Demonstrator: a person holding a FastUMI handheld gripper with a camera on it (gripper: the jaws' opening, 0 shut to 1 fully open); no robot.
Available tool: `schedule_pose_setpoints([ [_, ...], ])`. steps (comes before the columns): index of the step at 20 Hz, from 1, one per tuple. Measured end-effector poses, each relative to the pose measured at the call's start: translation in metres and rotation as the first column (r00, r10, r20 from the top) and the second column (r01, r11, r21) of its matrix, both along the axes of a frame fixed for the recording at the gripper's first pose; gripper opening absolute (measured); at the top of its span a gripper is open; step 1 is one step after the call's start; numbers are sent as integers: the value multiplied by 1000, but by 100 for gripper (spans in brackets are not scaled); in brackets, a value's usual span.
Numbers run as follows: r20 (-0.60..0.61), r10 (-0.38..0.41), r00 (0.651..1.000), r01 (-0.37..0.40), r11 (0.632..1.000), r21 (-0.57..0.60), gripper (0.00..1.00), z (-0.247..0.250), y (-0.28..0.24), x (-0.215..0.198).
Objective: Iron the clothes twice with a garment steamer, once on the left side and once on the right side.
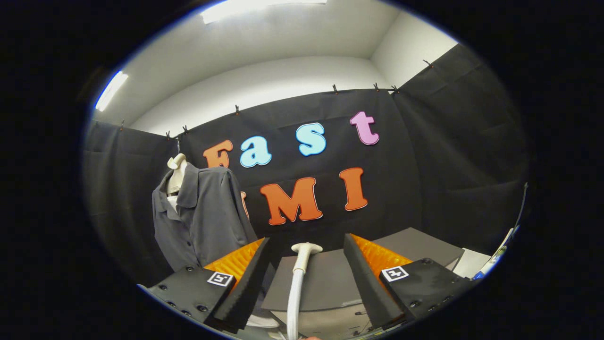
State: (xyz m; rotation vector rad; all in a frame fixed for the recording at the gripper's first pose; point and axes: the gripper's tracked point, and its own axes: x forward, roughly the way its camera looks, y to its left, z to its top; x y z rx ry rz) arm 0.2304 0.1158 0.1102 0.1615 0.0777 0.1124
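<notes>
The gripper [306, 250] points across a grey tabletop [330, 283] toward the back wall of the booth. Its two fingers stand well apart, released, with nothing pressed between them. In the gap between them rises the white garment steamer: a pale flattened head [306, 247] on a slim neck, with a white ribbed hose [295, 302] running down from it toward the camera. The head sits roughly midway between the fingertips, touching neither finger as far as can be seen. The fisheye makes depth hard to read, so the steamer handle may lie level with the fingertips or somewhat beyond them; I cannot tell which.

The dark grey short-sleeved polo shirt [207, 217] hangs on a cream mannequin bust [177, 174] off to the left, beyond the left finger and past the tabletop's left edge, well apart from the steamer.

By my reading the step in hand is the pickup: the steamer is framed but not yet gripped, and no ironing pass has begun. The next move calls for settling the fingers either side of the steamer's neck just under the head, closing them squarely on it, then lifting and swinging left to the shirt with enough slack in the hose, so the head can be drawn over one side of the front.
</notes>
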Motion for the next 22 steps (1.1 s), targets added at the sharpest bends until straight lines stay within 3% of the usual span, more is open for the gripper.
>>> schedule_pose_setpoints([
  [4,-66,-29,997,28,999,-16,98,-15,31,71],
  [11,-256,-53,965,3,981,-191,98,-80,66,176],
  [14,-382,-39,923,-29,985,-171,98,-135,74,210],
  [17,-511,-33,859,-50,988,-147,98,-195,76,240],
  [22,-634,-78,769,-53,981,-185,99,-257,65,267],
])
